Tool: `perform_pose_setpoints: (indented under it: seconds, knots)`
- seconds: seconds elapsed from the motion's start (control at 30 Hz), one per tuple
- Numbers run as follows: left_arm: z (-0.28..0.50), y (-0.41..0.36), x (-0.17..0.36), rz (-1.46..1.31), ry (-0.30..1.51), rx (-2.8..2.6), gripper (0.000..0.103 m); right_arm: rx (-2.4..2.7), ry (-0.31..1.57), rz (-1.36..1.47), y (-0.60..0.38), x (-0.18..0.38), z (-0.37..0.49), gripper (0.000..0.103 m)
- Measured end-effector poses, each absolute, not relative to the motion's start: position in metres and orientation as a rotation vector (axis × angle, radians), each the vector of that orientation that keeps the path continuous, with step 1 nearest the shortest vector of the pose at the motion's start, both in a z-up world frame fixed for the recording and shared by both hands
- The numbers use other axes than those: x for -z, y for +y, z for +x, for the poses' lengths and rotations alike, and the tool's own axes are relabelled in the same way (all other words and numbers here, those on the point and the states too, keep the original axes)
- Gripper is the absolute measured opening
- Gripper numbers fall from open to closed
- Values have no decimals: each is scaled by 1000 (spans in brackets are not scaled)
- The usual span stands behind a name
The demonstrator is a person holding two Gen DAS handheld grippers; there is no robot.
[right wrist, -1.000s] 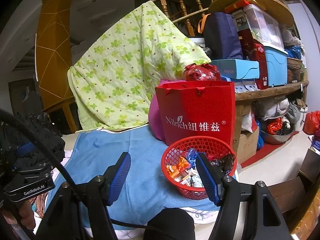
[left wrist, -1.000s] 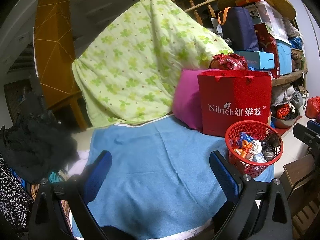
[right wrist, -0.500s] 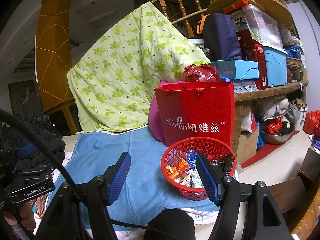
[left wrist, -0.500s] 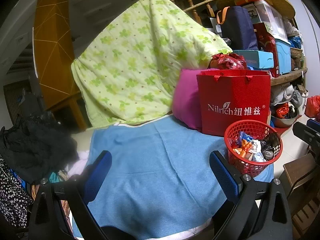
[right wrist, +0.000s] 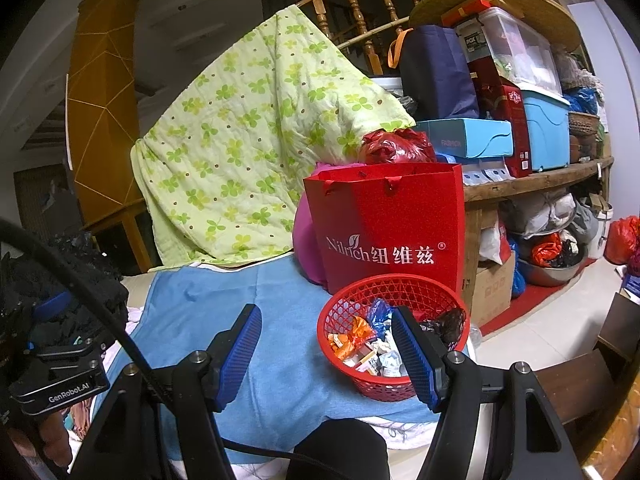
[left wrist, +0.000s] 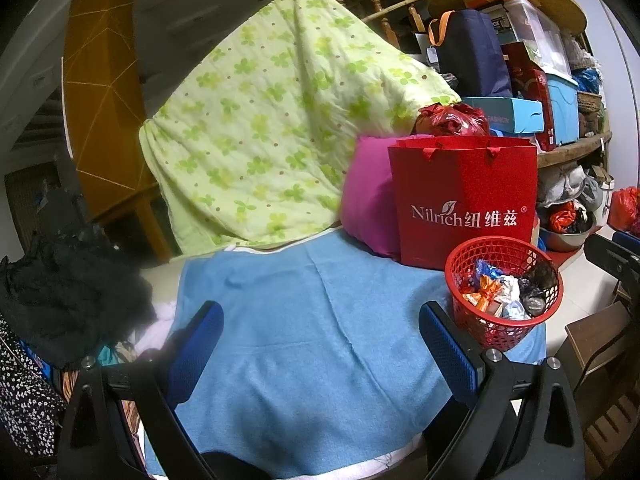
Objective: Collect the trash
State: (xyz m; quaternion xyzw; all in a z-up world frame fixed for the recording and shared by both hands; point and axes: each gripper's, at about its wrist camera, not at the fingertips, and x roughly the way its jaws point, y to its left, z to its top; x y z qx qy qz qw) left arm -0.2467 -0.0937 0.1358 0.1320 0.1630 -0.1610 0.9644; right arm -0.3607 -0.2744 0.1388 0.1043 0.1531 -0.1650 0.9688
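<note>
Red basket (left wrist: 505,293): stood at the right edge of the blue cloth (left wrist: 312,340), just in front of the red gift bag; seen also from the right wrist (right wrist: 394,322).
Basket contents: crumpled trash (left wrist: 500,290), namely orange and blue wrappers, white crumpled paper and a dark clump at the right side; the pile lay below the rim.
Red gift bag (left wrist: 464,200): upright behind the basket, white lettering on its face; what it held could not be seen.
Pink cushion (left wrist: 370,200): leaned against the bag's left side.
Green quilt (left wrist: 280,120): draped over something tall behind the cloth.
Shelf (right wrist: 532,178): carried a blue box, a clear tub and a navy bag; their contents could not be told.
Left tongs (left wrist: 320,350): spread wide over bare blue cloth, holding nothing, the basket just beyond the right finger.
Right tongs (right wrist: 326,354): spread, holding nothing; the right finger overlapped the basket's near side in view.
</note>
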Motion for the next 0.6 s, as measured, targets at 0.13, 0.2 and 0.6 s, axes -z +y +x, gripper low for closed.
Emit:
perform_pose_setpoints:
  seconds: [0.13,0.2,0.6]
  knots:
    - [-248,-92,-136,268,328,330,98,334,307,212,-275,-138,-361,71]
    - [-248,-93,-136,270,329,335,98,334,310,215,-275,-138,-361,71]
    - [-245,-97,-135,284,333,362,98,354,321,230,-279,-132,-358,71]
